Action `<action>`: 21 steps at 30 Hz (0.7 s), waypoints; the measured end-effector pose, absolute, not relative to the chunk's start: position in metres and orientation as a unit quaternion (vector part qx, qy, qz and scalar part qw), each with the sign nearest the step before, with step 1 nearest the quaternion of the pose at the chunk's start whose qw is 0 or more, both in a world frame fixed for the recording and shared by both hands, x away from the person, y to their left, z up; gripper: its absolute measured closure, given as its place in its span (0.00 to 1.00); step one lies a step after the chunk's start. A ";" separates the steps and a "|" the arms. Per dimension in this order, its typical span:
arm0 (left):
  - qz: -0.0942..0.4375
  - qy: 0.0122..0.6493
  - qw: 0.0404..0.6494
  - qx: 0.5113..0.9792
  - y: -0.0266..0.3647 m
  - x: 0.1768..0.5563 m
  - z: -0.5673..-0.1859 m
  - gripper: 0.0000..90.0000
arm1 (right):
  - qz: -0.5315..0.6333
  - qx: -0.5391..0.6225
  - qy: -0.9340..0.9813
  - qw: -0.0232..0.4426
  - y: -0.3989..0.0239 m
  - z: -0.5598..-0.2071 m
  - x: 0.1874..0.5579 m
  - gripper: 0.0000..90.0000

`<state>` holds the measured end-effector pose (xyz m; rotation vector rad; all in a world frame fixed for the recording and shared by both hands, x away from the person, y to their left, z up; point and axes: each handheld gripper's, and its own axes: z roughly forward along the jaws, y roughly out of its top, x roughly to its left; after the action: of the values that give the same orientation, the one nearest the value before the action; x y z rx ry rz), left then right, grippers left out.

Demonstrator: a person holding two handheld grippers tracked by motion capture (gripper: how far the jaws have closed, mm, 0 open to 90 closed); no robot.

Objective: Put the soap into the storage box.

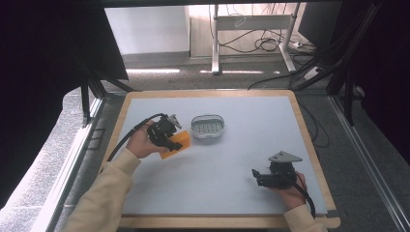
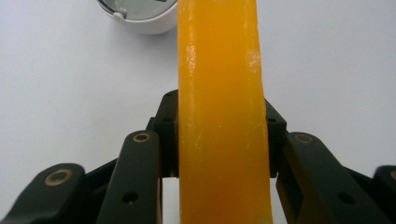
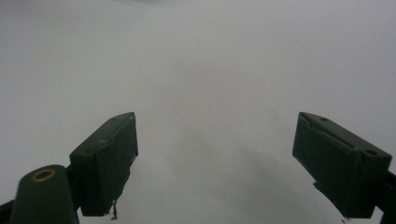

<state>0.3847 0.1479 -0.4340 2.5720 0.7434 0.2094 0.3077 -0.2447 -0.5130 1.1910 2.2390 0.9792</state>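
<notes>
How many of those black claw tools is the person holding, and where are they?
2. The left claw sits at the table's left, shut on a flat orange soap-like bar beside a white oval slotted dish. The right claw is near the front right, open and empty.

The right gripper (image 3: 215,163) has its two black jaws spread wide, one rising at the lower left and the other at the lower right, with nothing between them. Beneath and beyond them lies the pale grey table surface (image 3: 201,60), plain and smooth. A soft shadow falls on it between the jaws. A brass-coloured rivet (image 3: 43,175) shows on the left jaw's arm near the bottom corner.
</notes>
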 end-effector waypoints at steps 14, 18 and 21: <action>0.079 0.270 0.237 0.930 0.145 0.396 -0.427 0.69 | 0.352 0.429 0.805 0.210 -0.245 -0.513 0.308 0.16; 0.077 0.268 0.242 0.929 0.144 0.400 -0.425 0.69 | 0.351 0.429 0.805 0.209 -0.245 -0.513 0.308 0.16; 0.076 0.265 0.242 0.930 0.143 0.402 -0.424 0.69 | 0.351 0.429 0.805 0.209 -0.245 -0.513 0.308 0.16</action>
<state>0.4023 0.1426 -0.4241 2.5437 0.7249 0.2088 0.3079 -0.2453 -0.5133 1.1943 2.2405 0.9767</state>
